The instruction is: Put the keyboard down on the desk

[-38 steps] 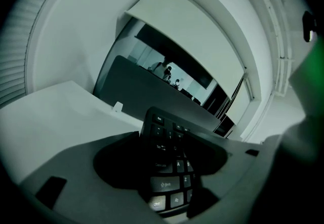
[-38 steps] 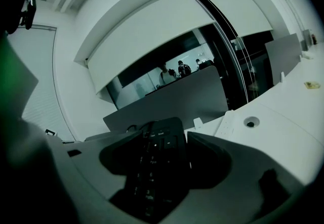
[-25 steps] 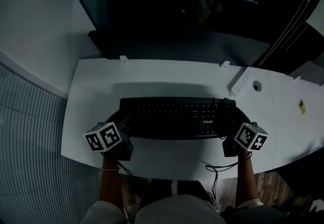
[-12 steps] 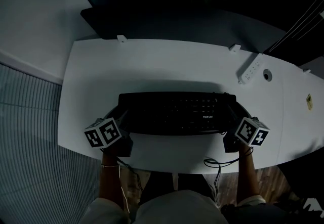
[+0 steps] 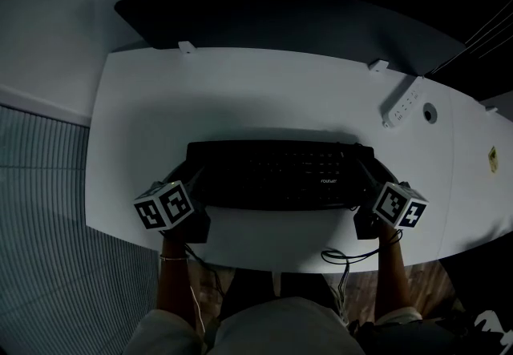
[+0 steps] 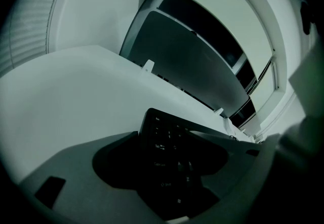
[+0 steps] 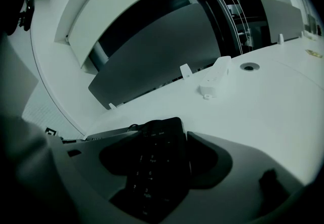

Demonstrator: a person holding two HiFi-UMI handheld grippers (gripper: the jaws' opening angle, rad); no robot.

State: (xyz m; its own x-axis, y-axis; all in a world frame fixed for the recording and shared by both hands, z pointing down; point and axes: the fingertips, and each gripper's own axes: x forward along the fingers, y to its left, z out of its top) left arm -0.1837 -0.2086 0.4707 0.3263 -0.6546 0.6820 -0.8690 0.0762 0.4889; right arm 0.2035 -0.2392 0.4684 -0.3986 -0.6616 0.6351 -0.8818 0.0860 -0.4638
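A black keyboard lies crosswise over the front half of the white desk, with a broad shadow behind it. My left gripper is shut on its left end, and the keys fill the space between the jaws in the left gripper view. My right gripper is shut on the right end, where the number pad shows between the jaws. Whether the keyboard's underside touches the desk is hidden.
A white power strip and a round cable hole are at the desk's back right. A dark partition panel stands behind the desk. A cable loops over the front edge. A yellow sticker is at the far right.
Both grippers have kept hold of the keyboard's ends. The view has shifted, so more desk shows behind the keyboard and the partition has slid toward the top.
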